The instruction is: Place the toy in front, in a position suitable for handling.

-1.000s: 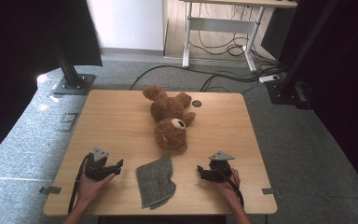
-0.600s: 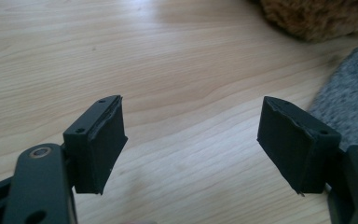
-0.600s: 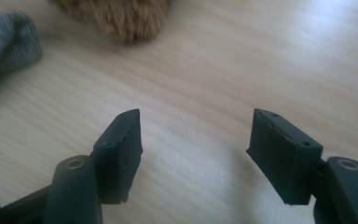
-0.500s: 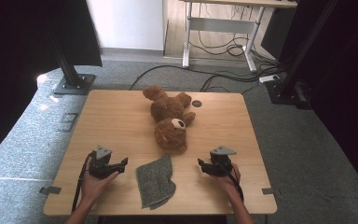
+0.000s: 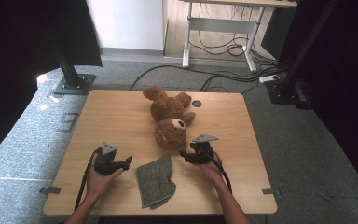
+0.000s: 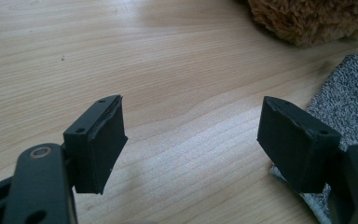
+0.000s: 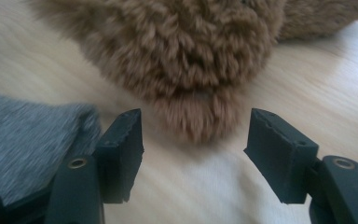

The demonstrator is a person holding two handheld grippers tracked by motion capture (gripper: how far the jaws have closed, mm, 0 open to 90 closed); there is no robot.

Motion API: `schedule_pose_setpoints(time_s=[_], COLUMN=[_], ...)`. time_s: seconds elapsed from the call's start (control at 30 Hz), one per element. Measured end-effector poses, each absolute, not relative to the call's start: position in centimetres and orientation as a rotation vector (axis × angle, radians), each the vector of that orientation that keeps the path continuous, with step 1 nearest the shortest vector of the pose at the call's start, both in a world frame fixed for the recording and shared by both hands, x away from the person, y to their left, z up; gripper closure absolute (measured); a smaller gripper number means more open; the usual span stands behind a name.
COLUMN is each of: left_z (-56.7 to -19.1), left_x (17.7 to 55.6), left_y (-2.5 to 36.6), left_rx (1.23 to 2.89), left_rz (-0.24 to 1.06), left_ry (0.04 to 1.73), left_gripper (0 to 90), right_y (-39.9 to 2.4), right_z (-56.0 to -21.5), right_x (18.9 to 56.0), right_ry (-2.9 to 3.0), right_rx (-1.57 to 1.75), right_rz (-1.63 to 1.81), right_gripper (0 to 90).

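Wood table [image 5: 121,116]: teddy [image 5: 170,119], grey cloth [image 5: 155,182]; no legible text.

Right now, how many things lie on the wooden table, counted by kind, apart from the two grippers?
Brown teddy bear: 1
Grey knitted cloth: 1
Small dark round disc: 1
Total: 3

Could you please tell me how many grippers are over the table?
2: the left gripper is near the table's front left, beside the grey cloth; the right gripper is right of the cloth, at the teddy bear's head.
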State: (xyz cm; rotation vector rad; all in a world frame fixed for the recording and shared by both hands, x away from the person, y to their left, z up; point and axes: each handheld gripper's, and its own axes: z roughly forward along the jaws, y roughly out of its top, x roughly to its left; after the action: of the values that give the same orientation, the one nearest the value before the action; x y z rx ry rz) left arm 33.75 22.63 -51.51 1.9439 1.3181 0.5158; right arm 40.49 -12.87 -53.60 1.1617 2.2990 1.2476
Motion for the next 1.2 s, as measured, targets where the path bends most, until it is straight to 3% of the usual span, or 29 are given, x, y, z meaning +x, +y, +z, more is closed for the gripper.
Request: schedule_pose_setpoints(time_s=[0.07, 0.17, 0.23, 0.27, 0.3, 0.43, 0.8, 0.93, 1.07, 1.2], left_z=[-51.5, -51.5, -51.5, -51.5, -51.5, -51.4, -50.1, -50.1, -49.9, -49.6], left_x=[33.8, 33.9, 33.9, 33.9, 33.9, 33.9, 35.3, 35.8, 36.9, 37.4], left_y=[22.7, 22.6, 22.6, 22.6, 22.6, 22.5, 21.0, 20.7, 20.1, 19.9], left_rx=[1.946, 1.939, 1.944, 1.944, 1.942, 1.941, 1.923, 1.915, 1.911, 1.892], left_rz=[0.513, 0.506, 0.503, 0.503, 0.5, 0.487, 0.478, 0.475, 0.47, 0.454], left_ry=[1.316, 1.316, 1.314, 1.314, 1.313, 1.308, 1.243, 1.232, 1.228, 1.225], left_gripper=[23.1, 23.2, 23.2, 23.1, 23.2, 23.4, 27.1, 30.0, 33.2, 35.5], right_y=[-12.2, -11.1, -10.8, -10.8, -10.7, -9.9, -5.3, -4.8, -6.6, -8.6], right_z=[-53.8, -54.1, -54.4, -54.4, -54.6, -54.3, -53.8, -53.7, -52.9, -52.1], right_x=[41.2, 41.9, 42.1, 42.1, 42.3, 41.6, 40.6, 41.0, 41.0, 41.3], right_ry=[2.325, 2.368, 2.359, 2.359, 2.376, 2.396, 2.5, 2.513, 2.456, 2.373], right_rx=[1.143, 1.114, 1.104, 1.104, 1.13, 1.098, 0.951, 0.932, 0.955, 1.0], right_rz=[1.255, 1.206, 1.181, 1.181, 1.197, 1.187, 1.241, 1.254, 1.307, 1.316], right_gripper=[36.3, 44.3, 61.5, 61.5, 73.6, 80.6, 80.2, 76.4, 60.4, 58.3])
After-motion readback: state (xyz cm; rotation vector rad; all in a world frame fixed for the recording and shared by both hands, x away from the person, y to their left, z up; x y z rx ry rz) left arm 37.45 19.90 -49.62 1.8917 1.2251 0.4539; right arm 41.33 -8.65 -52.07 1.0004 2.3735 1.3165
